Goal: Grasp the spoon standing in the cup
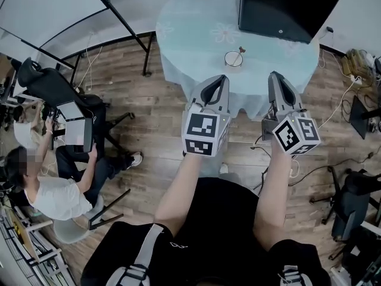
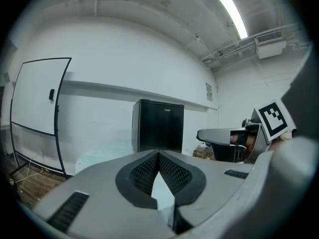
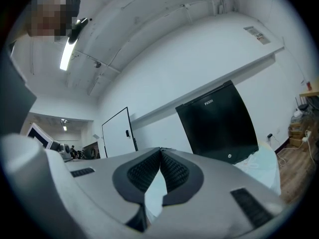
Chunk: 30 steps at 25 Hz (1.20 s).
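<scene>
White cup, spoon: head view only.

Floor: wood planks beneath me
Ahead of me: round table in pale cloth, black fridge
Wall: white, whiteboard on stand
Light: ceiling strip

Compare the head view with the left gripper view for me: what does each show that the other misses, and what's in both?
Only the head view: the cup with the spoon standing in it, and a seated person off to the left.

Only the left gripper view: a whiteboard and a ceiling light.

Both: the round table with its pale cloth, the black cabinet on it, the left gripper, shut and empty, and the right gripper.
</scene>
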### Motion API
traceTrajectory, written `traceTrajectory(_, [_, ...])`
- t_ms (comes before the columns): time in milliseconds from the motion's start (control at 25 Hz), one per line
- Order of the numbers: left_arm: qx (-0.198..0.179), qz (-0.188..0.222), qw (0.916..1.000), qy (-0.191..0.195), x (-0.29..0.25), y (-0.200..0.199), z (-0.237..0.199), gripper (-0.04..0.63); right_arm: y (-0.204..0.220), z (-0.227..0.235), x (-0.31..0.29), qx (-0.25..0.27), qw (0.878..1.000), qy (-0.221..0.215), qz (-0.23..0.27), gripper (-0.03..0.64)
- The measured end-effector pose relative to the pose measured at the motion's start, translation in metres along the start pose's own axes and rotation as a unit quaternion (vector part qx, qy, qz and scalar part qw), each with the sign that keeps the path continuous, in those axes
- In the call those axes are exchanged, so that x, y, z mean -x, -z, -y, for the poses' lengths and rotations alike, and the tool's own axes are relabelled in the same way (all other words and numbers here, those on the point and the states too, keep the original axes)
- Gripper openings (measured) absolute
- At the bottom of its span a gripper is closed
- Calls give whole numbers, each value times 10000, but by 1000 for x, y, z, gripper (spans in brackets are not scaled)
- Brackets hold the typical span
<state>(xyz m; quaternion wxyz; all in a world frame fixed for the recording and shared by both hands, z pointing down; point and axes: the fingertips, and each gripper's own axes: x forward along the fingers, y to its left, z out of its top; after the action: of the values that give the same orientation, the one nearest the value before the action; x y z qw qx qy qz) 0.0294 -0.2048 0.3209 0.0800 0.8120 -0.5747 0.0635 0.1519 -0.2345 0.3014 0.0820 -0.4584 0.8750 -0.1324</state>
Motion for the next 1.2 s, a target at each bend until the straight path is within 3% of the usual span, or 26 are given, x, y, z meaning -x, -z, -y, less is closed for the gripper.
traceTrajectory(320, [40, -551, 9984, 88, -44, 33, -27, 11, 43, 20, -52, -294, 9989, 115, -348, 6])
traceTrajectory(760, [288, -940, 9951, 58, -104, 63, -57, 11, 82, 53, -100, -374, 9956, 328, -792, 10])
traceTrajectory(840, [341, -1028, 9941, 40, -114, 71, -63, 11, 91, 56, -108, -394, 9945, 286, -931, 89])
traceTrajectory(1120, [498, -1288, 9904, 55, -141, 94, -77, 11, 117, 74, -129, -494, 9901, 425, -1243, 91])
traceTrajectory(1200, [538, -1349, 9894, 64, -147, 99, -81, 11, 126, 75, -135, -552, 9884, 420, -1350, 130])
